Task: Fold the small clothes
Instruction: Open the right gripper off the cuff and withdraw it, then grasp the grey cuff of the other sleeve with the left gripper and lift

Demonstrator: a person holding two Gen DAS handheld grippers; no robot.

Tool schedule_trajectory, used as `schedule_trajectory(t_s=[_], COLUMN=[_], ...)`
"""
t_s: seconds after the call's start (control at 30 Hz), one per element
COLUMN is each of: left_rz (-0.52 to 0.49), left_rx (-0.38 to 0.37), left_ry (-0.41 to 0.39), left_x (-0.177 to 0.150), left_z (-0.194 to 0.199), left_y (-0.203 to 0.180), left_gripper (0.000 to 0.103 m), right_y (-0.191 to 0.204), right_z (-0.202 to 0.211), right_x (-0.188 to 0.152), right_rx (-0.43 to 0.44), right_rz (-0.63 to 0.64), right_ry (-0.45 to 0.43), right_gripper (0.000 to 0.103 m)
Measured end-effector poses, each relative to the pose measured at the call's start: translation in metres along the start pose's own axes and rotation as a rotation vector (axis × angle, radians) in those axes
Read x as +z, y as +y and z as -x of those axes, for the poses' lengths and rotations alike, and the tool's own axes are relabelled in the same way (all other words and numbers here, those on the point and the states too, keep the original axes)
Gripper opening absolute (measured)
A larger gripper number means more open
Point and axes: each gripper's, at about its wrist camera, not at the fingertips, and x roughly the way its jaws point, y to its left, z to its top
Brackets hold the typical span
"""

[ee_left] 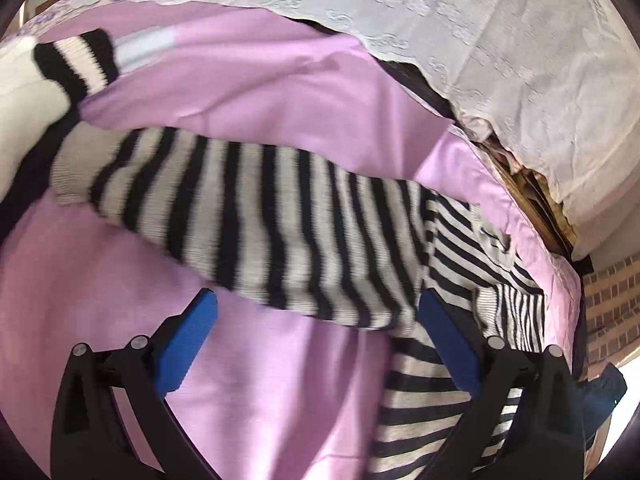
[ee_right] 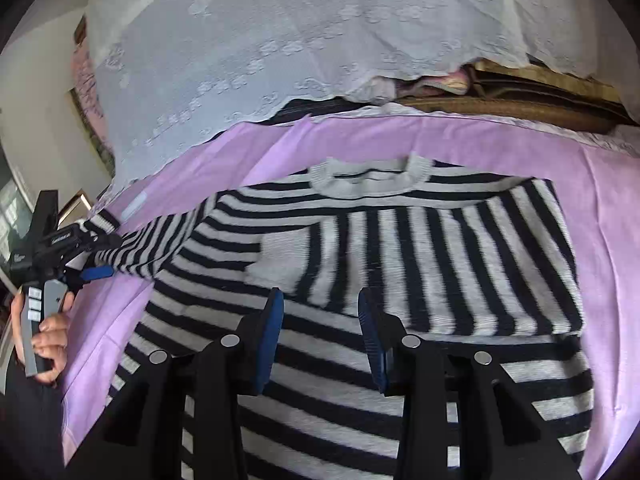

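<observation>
Sleeve-fold step: right sleeve [ee_right: 420, 264] lies folded over sweater [ee_right: 340, 392]. Left gripper [ee_left: 316, 312] wide, right gripper [ee_right: 320, 312] partly open, both empty. Next, I'd guess: grab left sleeve [ee_left: 248, 216], fold across.

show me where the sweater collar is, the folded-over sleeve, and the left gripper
sweater collar [ee_right: 370, 182]: right wrist view, on the grey ribbed neckband.
folded-over sleeve [ee_right: 440, 264]: right wrist view, mid-sleeve, lying across the chest.
left gripper [ee_right: 96, 272]: right wrist view, on its blue fingertip by the other sleeve.

Sweater [ee_right: 360, 280] flat on sheet [ee_right: 600, 208], one sleeve [ee_right: 432, 264] folded across its chest, lace cloth [ee_right: 280, 40] behind.
</observation>
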Motion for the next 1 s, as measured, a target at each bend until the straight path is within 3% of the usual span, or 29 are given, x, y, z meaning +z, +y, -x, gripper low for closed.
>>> schedule_trajectory(t_s=[0.27, 0.5, 0.67, 0.8, 0.87, 0.9, 1.0], left_rz=[0.179, 0.194, 0.216, 0.236, 0.22, 0.213, 0.177], left_rx=[-0.034, -0.049, -0.053, -0.074, -0.075, -0.079, -0.049], left_ry=[-0.003, -0.051, -0.069, -0.068, -0.064, -0.064, -0.077], left_x=[0.014, 0.039, 0.044, 0.045, 0.045, 0.045, 0.045], left_z=[0.003, -0.009, -0.01, -0.01, -0.01, -0.01, -0.007], left_y=[0.09, 0.104, 0.116, 0.121, 0.12, 0.118, 0.11], left_gripper=[0.098, 0.093, 0.057, 0.043, 0.025, 0.023, 0.019], right_y=[0.123, 0.193, 0.228, 0.25, 0.258, 0.26, 0.26], right_z=[-0.042, -0.077, -0.108, -0.134, -0.142, -0.144, -0.145], right_x=[-0.005, 0.004, 0.008, -0.001, -0.004, -0.005, -0.001], right_rx=[0.125, 0.091, 0.062, 0.012, -0.022, -0.038, -0.062], right_rz=[0.18, 0.327, 0.42, 0.524, 0.579, 0.598, 0.586], right_ry=[0.085, 0.103, 0.113, 0.132, 0.127, 0.118, 0.116], right_gripper=[0.039, 0.039, 0.039, 0.038, 0.038, 0.036, 0.0])
